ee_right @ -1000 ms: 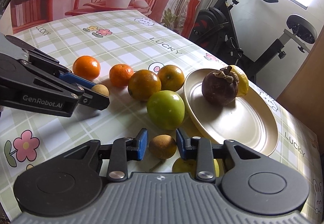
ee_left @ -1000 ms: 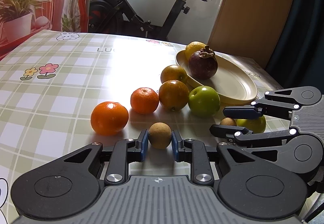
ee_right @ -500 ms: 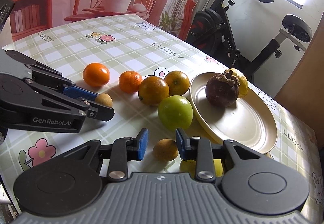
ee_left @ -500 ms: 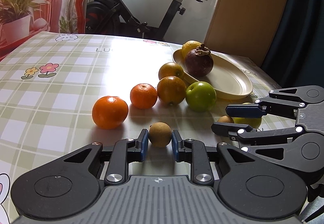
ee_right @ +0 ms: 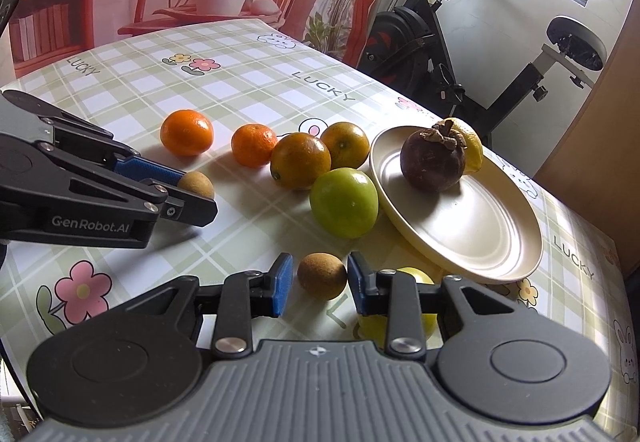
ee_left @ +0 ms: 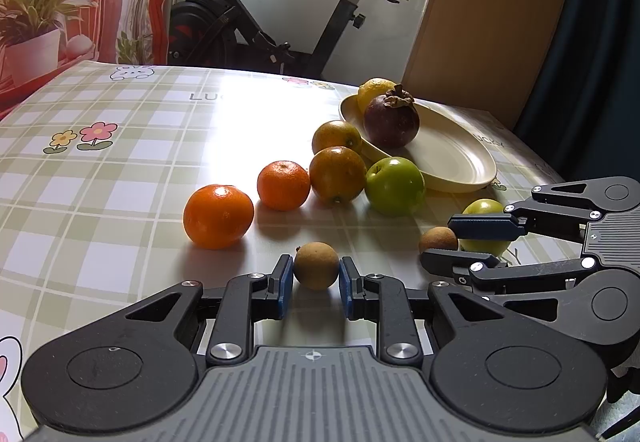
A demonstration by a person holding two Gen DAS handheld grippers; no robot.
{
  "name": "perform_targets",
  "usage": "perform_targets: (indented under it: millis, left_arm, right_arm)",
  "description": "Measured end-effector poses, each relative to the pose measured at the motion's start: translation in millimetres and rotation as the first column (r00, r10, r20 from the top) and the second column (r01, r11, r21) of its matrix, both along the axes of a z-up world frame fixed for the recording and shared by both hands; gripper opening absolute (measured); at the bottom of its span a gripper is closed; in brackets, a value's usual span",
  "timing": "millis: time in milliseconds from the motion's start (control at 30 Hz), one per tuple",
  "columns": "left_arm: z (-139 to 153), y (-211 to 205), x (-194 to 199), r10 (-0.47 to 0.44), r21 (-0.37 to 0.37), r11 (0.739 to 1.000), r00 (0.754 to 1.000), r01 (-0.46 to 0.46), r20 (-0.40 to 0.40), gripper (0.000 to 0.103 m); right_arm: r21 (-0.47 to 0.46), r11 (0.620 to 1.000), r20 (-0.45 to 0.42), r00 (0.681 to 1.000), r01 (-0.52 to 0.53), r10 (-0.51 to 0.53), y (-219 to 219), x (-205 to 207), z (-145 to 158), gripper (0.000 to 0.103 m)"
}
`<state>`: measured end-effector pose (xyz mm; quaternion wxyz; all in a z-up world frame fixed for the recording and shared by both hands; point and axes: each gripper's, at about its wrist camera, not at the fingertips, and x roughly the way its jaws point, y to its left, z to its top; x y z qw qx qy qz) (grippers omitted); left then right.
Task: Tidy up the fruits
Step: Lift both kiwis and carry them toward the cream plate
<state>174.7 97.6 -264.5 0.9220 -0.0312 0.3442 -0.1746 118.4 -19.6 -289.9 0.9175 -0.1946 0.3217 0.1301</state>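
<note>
Fruits lie on the checked tablecloth [ee_left: 120, 202]: one small brown fruit [ee_left: 316, 265] sits between the pads of the left gripper [ee_left: 312, 282], whose jaws are closed onto both its sides. A second brown fruit [ee_right: 322, 276] rests on the cloth inside the right gripper [ee_right: 318, 284], whose jaws stand slightly apart from it, a gap showing on the left. The cream plate [ee_right: 472, 226] holds a dark mangosteen [ee_right: 433, 158] with a lemon [ee_right: 472, 146] touching behind it.

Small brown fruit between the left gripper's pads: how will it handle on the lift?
The small brown fruit looks round and hard-skinned, so it probably rolls if released early. The left gripper pads touch it on both sides near its middle, so the hold is likely stable. It looks light for its size; a matte rind suggests little slip.
</note>
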Motion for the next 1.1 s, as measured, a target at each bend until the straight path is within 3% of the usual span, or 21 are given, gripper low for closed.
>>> perform_targets:
  millis: [467, 733, 1100]
  left_arm:
    - [0, -1, -5, -0.014, 0.013, 1.000, 1.000, 0.014, -0.005, 0.026]
    - [0, -2, -8, -0.018, 0.020, 1.000, 1.000, 0.018, -0.009, 0.026]
    - [5, -6, -19, -0.022, 0.039, 0.999, 1.000, 0.022, -0.009, 0.026]
  right_arm:
    - [0.041, 0.999, -0.015, 1.000, -0.005, 0.005, 0, -2, 0, 0.027]
    - [0.171, 0.984, -0.051, 0.998, 0.050, -0.042, -8, 12, 2, 0.028]
    - [0.248, 0.965, -0.043, 0.996, 0.082, -0.074, -16, 1, 4, 0.028]
